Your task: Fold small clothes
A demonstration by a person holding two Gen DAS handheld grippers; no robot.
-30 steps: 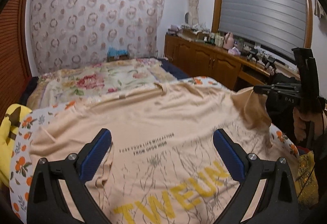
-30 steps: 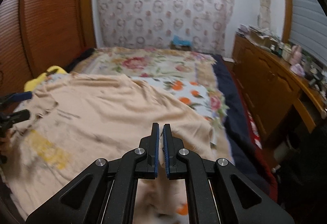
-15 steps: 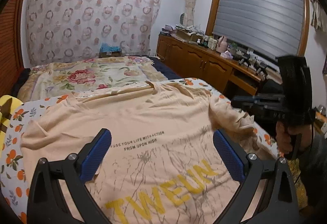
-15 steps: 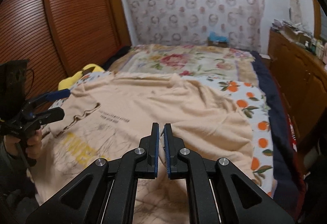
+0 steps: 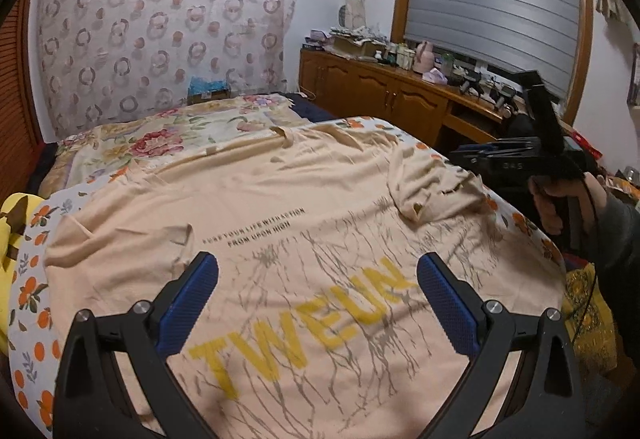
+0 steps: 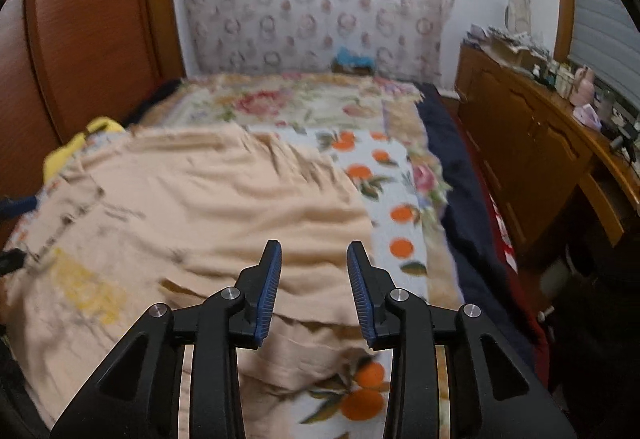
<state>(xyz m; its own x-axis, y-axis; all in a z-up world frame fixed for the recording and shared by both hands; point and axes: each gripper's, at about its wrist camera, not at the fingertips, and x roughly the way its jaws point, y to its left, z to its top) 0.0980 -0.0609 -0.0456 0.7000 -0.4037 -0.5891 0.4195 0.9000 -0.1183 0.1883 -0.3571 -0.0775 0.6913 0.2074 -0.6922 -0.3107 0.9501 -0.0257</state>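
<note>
A beige T-shirt [image 5: 280, 215] with yellow letters lies spread front-up on the bed, also seen in the right wrist view [image 6: 208, 207]. Its right sleeve [image 5: 424, 183] is folded inward over the chest. My left gripper [image 5: 318, 275] hangs wide open above the shirt's lower print, holding nothing. My right gripper [image 6: 314, 259] hovers over the shirt's right edge; its jaws are opening and the pads press on no cloth. In the left wrist view a person's hand [image 5: 560, 199] holds the right gripper [image 5: 464, 155] at the bed's right side.
An orange-print sheet [image 6: 400, 215] and a floral quilt [image 5: 168, 135] cover the bed. A yellow cloth [image 5: 12, 223] lies at the left edge. A wooden sideboard [image 5: 400, 99] with clutter runs along the right under the window. A wooden wardrobe [image 6: 88, 39] stands left.
The right gripper was shut and now has parted fingers; its view swung right along the shirt's edge. The right sleeve now lies folded onto the chest. The left gripper shifted slightly.
</note>
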